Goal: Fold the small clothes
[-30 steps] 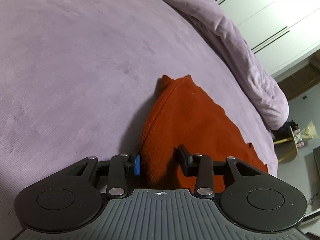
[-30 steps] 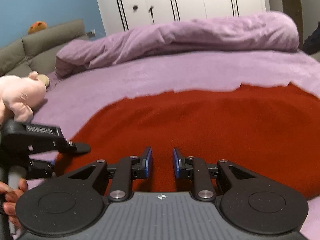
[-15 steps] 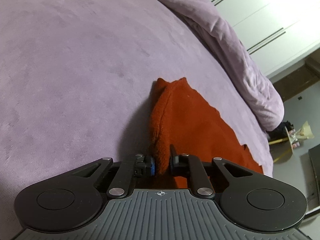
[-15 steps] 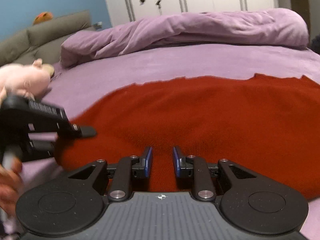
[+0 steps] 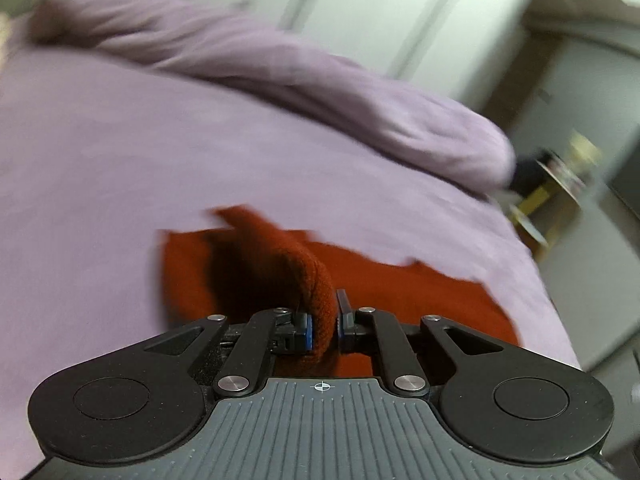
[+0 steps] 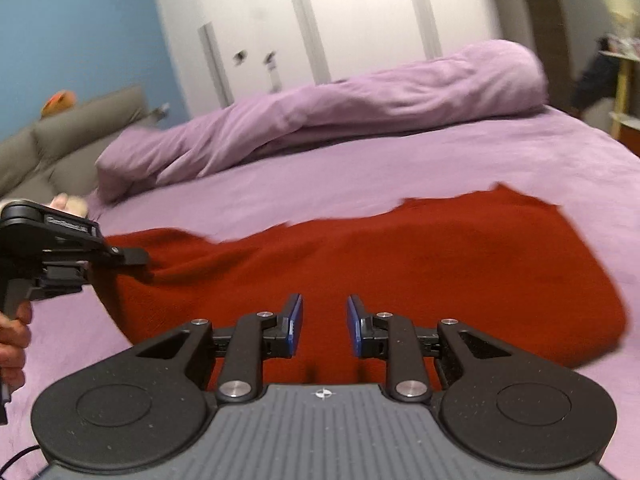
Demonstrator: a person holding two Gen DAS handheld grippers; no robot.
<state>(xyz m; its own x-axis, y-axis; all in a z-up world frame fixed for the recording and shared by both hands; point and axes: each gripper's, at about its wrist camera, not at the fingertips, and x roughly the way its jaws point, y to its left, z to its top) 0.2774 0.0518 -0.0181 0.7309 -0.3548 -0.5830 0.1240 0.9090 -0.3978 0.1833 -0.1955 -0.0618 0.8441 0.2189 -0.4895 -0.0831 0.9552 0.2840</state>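
Note:
A red knit garment (image 6: 440, 264) lies spread on the purple bed (image 6: 400, 168). My left gripper (image 5: 321, 305) is shut on a raised fold of the garment (image 5: 420, 292) at its left end and holds it off the sheet. In the right wrist view the left gripper (image 6: 134, 257) appears at the left edge, in a person's hand (image 6: 12, 340), with cloth hanging from it. My right gripper (image 6: 324, 314) sits at the near edge of the garment. Its blue pads stand a little apart with red fabric filling the gap.
A rolled purple duvet (image 6: 360, 108) lies across the far side of the bed. Behind it are white wardrobe doors (image 6: 320, 20). A grey headboard (image 6: 60, 140) and a pink plush toy (image 6: 68, 204) are at the left. A yellow side table (image 5: 548, 192) stands past the bed's right edge.
The left jaws closed on the garment's left end, then that gripper rose and rolled, lifting the fold. The right gripper shifted too, its jaws unchanged. Both views are now blurred by motion.

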